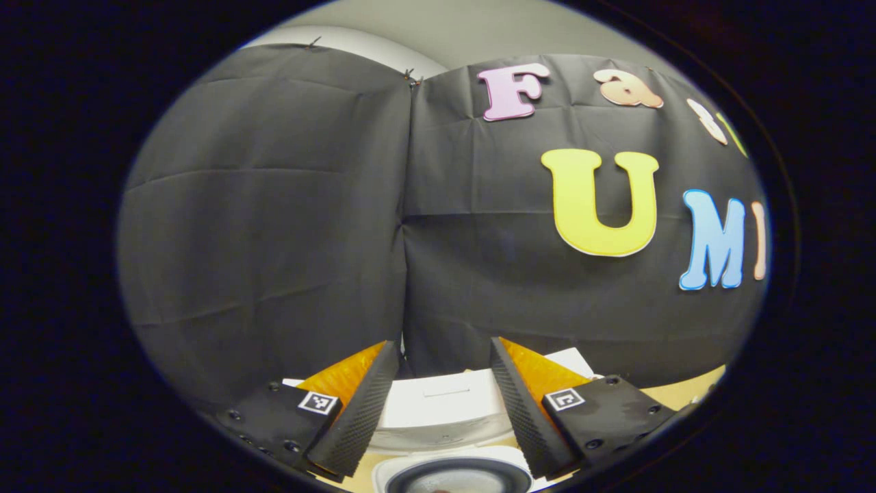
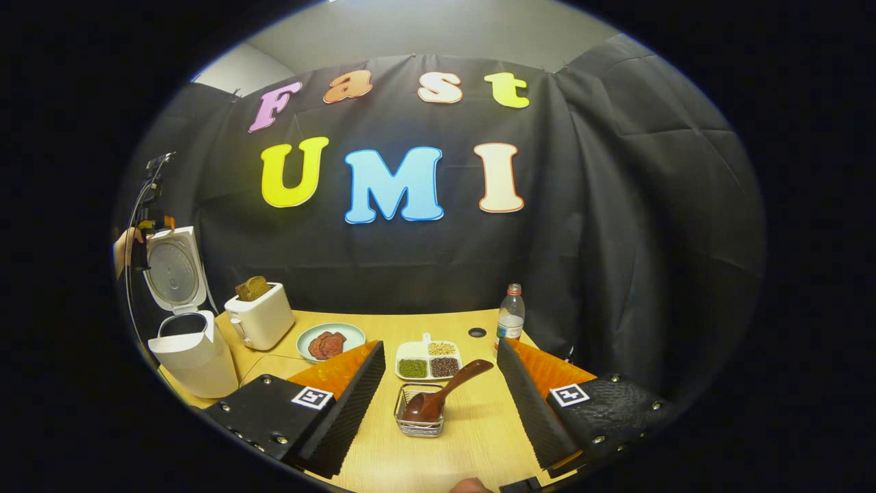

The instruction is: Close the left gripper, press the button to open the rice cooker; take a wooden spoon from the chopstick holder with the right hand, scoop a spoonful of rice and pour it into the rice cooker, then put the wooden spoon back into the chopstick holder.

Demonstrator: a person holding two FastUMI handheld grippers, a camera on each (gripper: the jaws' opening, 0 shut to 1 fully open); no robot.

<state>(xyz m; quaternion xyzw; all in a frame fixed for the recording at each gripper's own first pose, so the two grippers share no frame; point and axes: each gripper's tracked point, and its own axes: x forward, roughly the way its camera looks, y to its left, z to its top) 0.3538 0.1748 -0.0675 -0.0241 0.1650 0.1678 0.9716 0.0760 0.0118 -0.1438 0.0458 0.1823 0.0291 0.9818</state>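
Note:
In the left gripper view, my left gripper stands open just above the white rice cooker, whose dark inner pot shows below the fingers. The right gripper view shows the rice cooker at the table's far left with its lid swung up. A hand holds the left gripper by the lid's top. My right gripper is open and holds nothing. Ahead between its fingers, the brown wooden spoon leans in a wire chopstick holder. Behind it lies a white sectioned dish of grains.
A cream toaster with bread stands right of the cooker. A pale green plate with reddish food lies beside it. A water bottle stands at the back right of the wooden table. Black cloth walls close the booth.

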